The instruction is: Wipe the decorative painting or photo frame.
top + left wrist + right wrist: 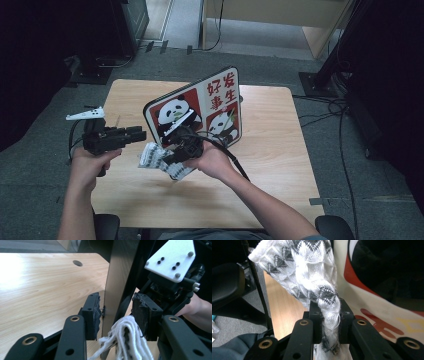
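Being soft, light and floppy, the patterned cloth (312, 285), in front of the panda board (210, 107), is clamped in the right hand-held gripper (329, 322) while its bunched end lies between the unclenched left hand-held gripper (117, 317) jaws, best taken there.

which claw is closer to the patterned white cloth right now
Right. The right claw is clamped on the patterned white cloth. The left claw is open around the panda tray's edge, with the cloth's end between its jaws.

Light wood table (280, 150), rounded corners; panda board (200, 110) stands upright on it.
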